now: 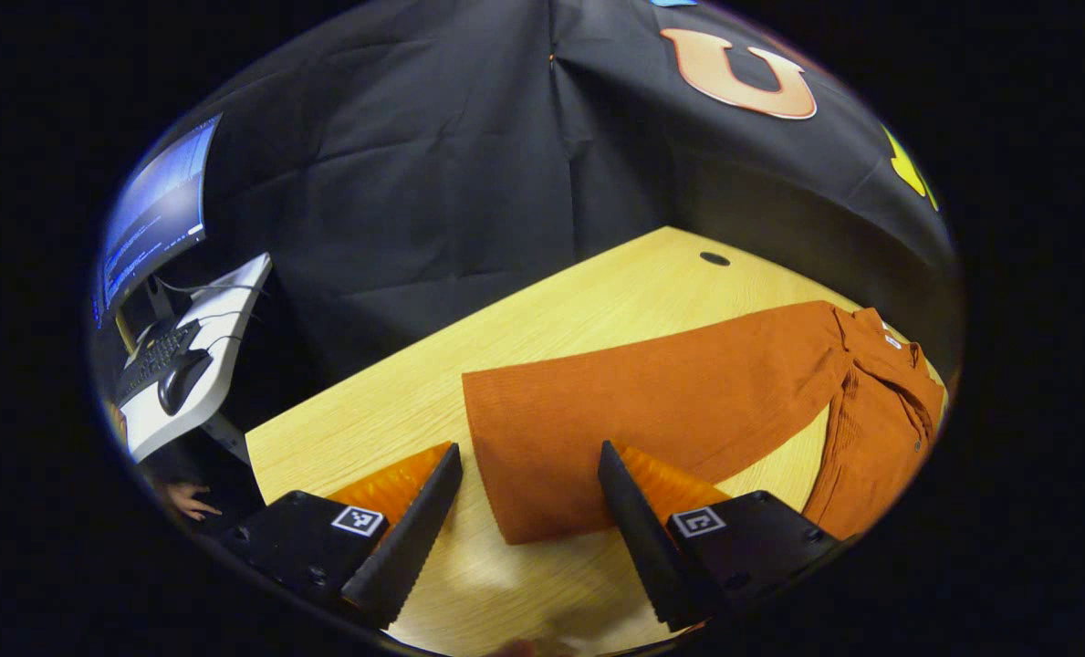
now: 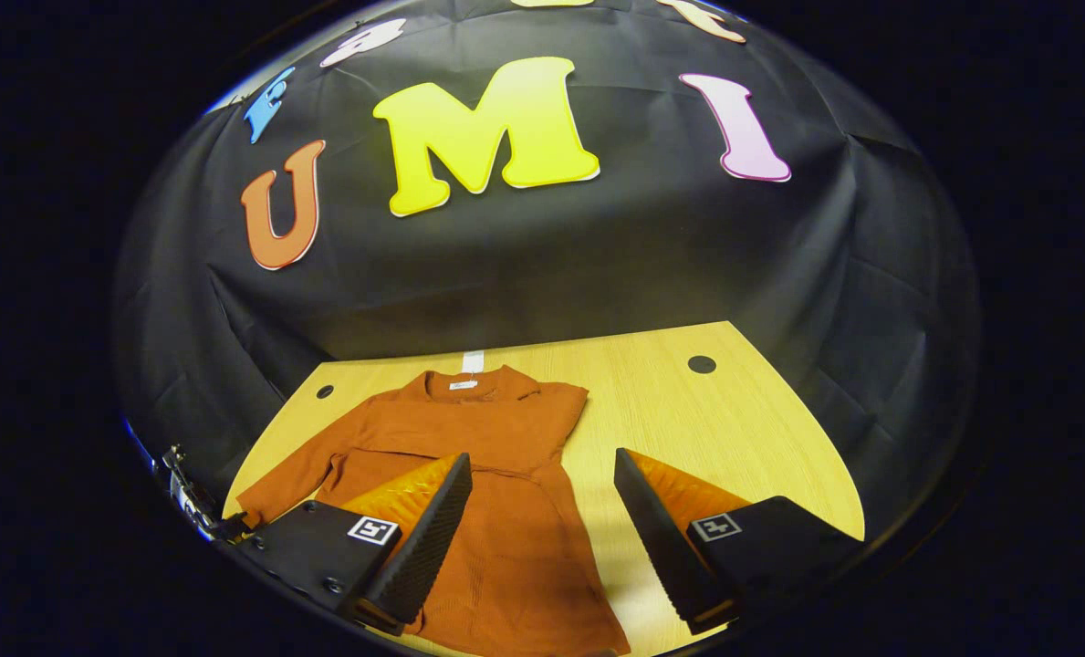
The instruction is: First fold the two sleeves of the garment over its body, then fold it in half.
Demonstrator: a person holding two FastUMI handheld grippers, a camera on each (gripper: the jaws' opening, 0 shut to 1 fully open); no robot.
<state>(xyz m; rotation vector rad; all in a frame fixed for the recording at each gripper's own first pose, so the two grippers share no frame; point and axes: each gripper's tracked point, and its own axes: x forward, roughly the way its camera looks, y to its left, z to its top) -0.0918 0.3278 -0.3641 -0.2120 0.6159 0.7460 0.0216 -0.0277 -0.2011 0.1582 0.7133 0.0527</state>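
Note:
A rust-orange long-sleeved garment lies flat on the wooden table, collar at the far side. In the right gripper view one sleeve stretches out to the left, and a band of cloth lies across the chest. My right gripper hovers open over the body's right part. In the left gripper view the spread sleeve runs from the body towards me. Its cuff end lies between the fingers of my open left gripper, which holds nothing.
A white side desk with a monitor, keyboard and mouse stands left of the table. A hand shows below it. The table has cable holes near its far edge. Black cloth walls close behind.

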